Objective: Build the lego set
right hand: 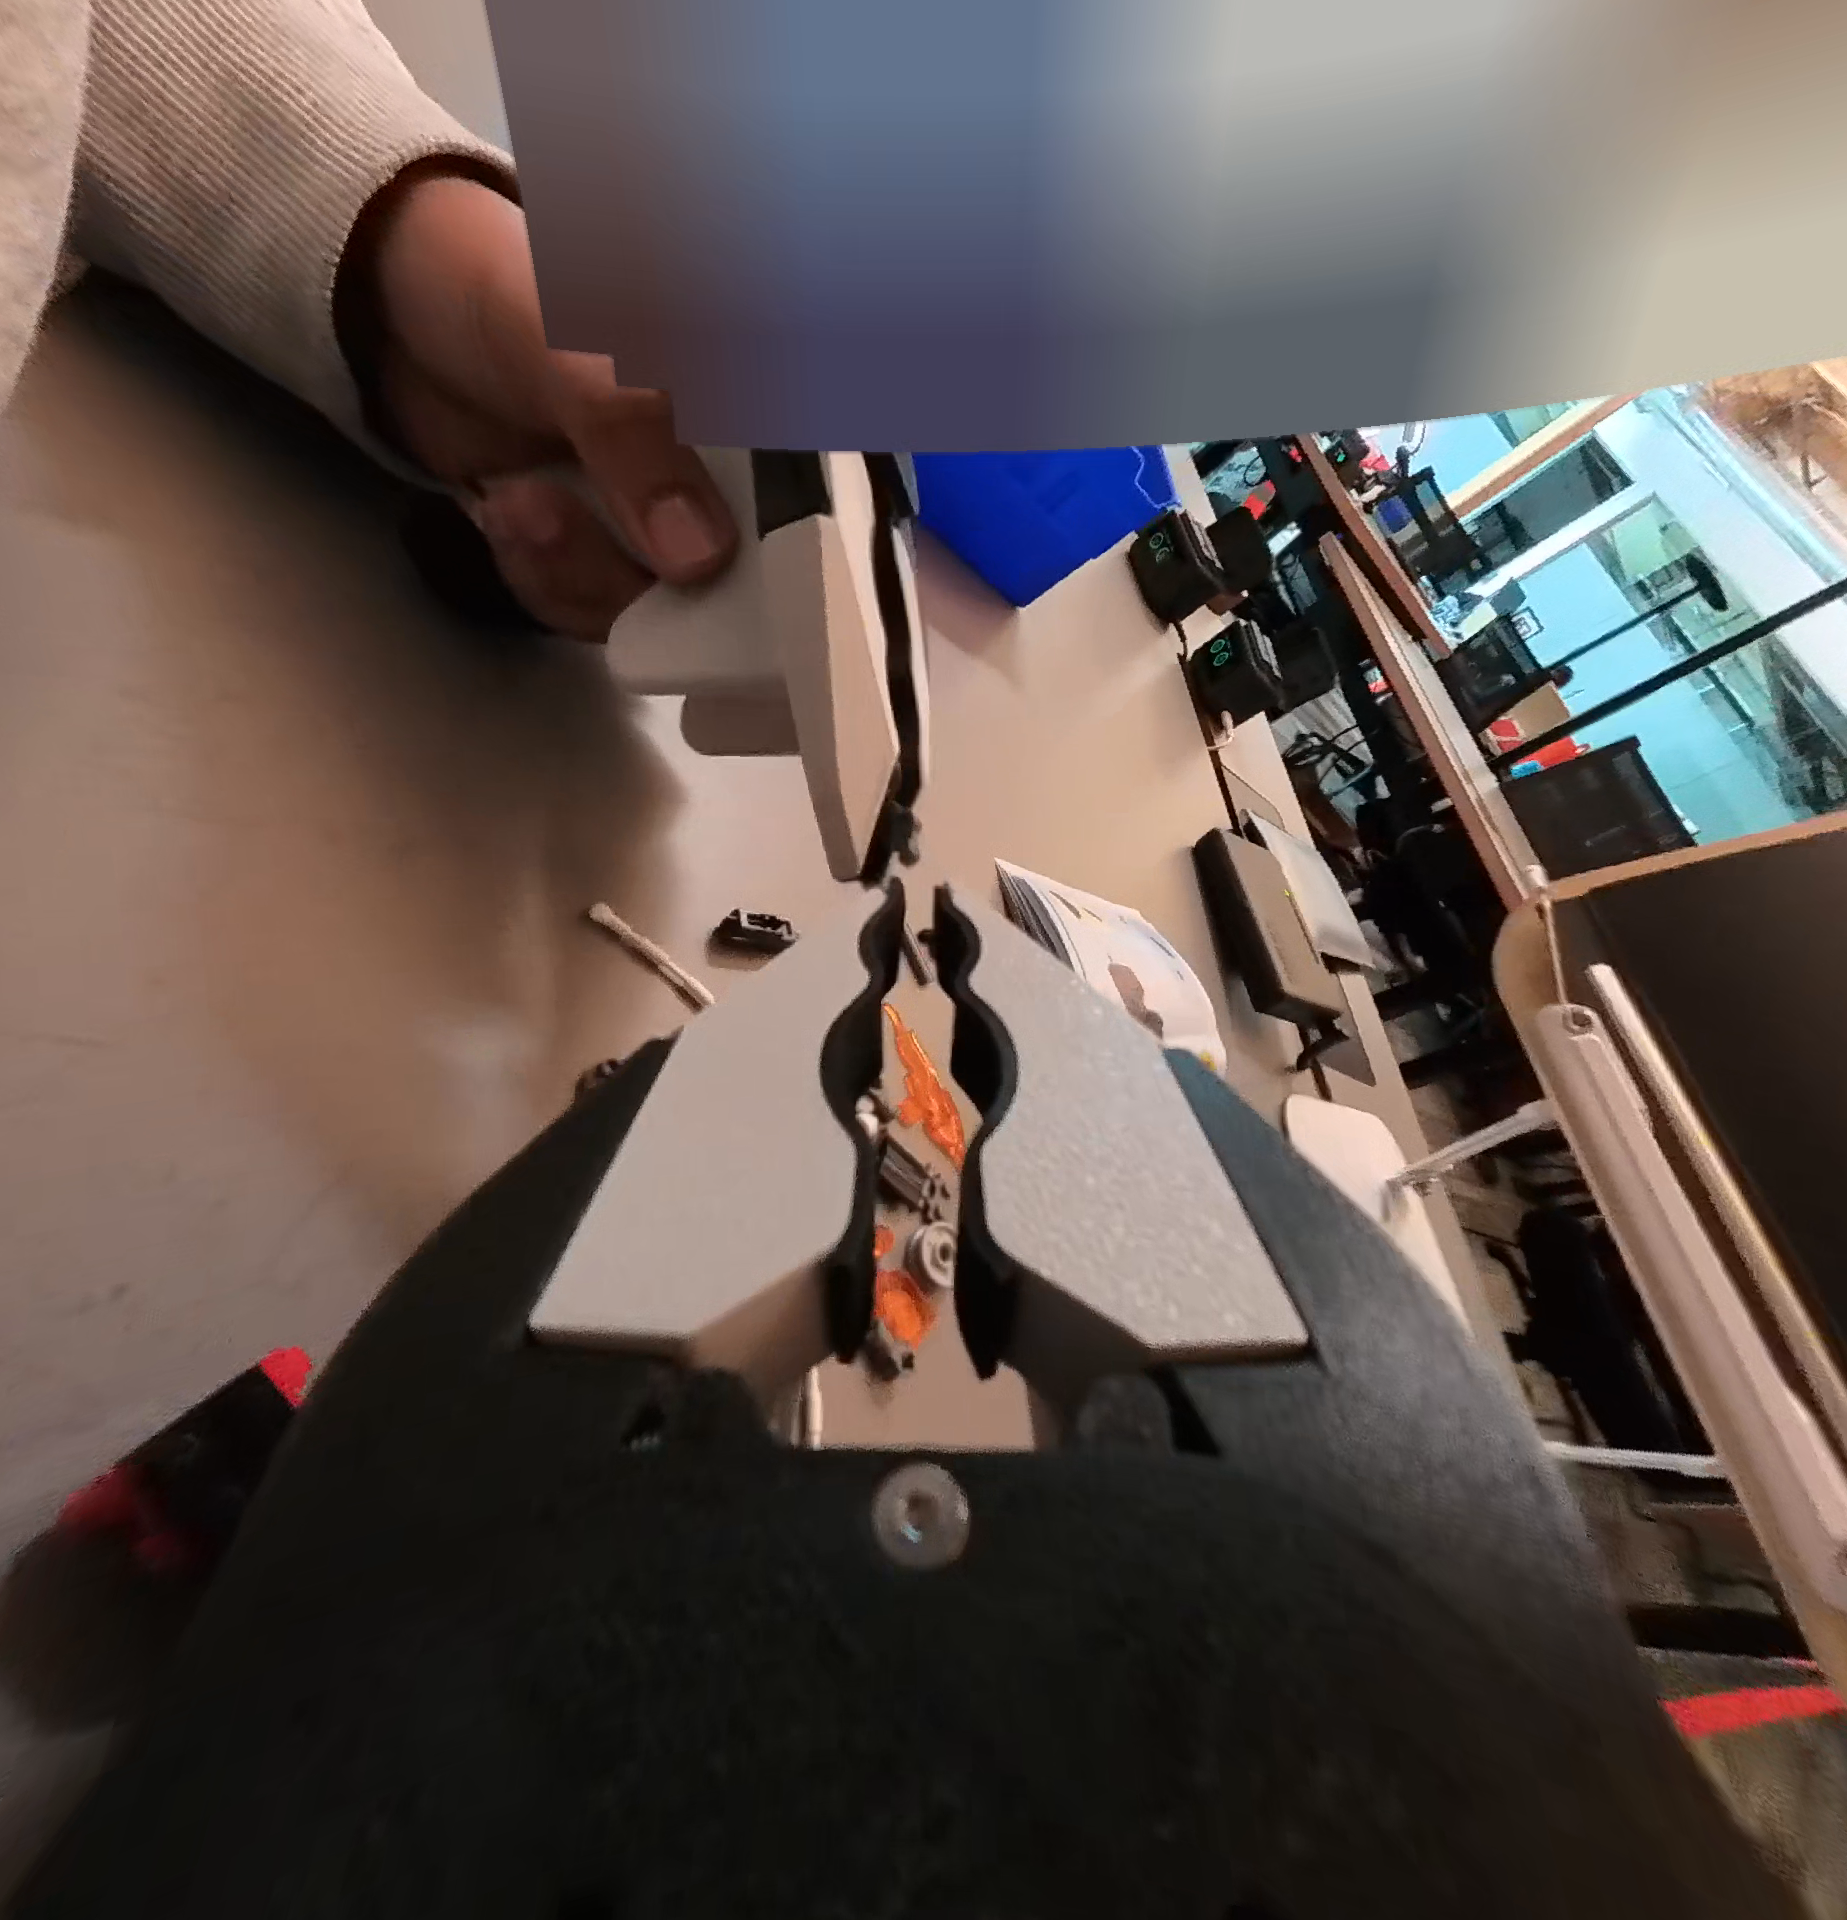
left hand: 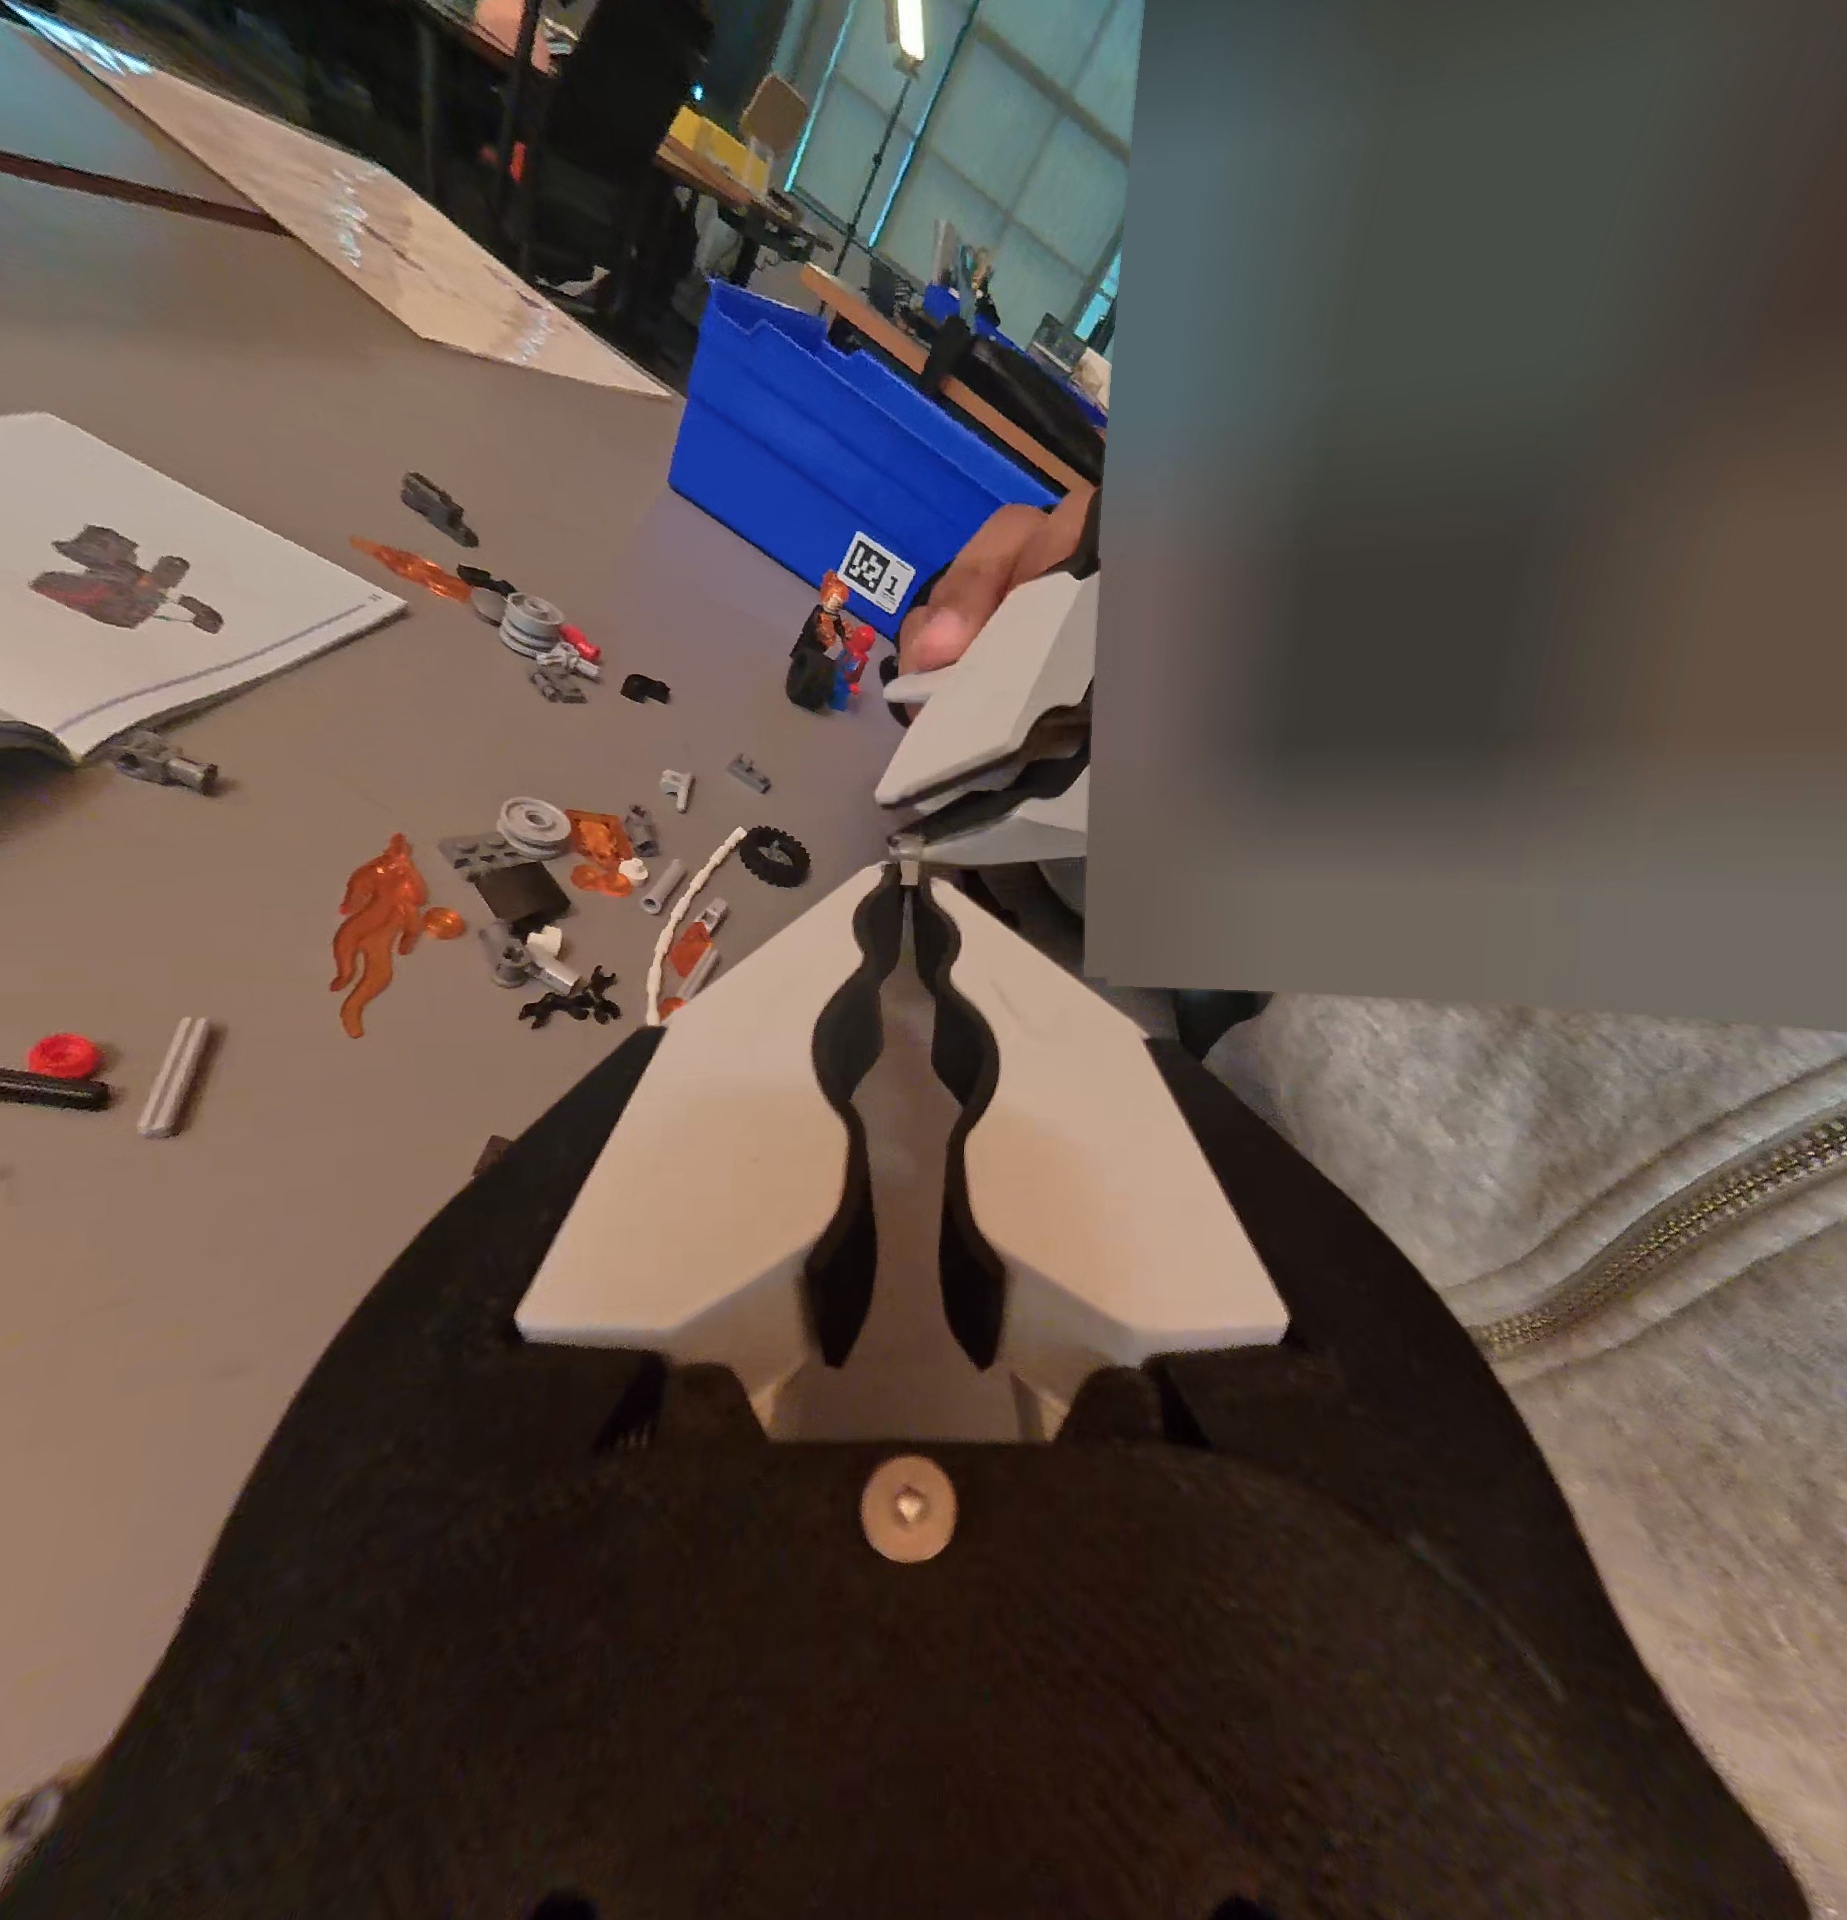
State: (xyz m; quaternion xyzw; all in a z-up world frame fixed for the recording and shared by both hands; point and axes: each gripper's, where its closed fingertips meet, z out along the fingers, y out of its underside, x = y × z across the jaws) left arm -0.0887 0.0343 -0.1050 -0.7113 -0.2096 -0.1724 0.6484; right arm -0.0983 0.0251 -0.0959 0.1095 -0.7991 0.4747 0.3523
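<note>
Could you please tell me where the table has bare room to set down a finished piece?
Bare table lies near the left gripper, below the grey bar, and between the open booklet and the blue bin. The middle is crowded: orange flame, grey wheels, black tyre, two figures.
</note>
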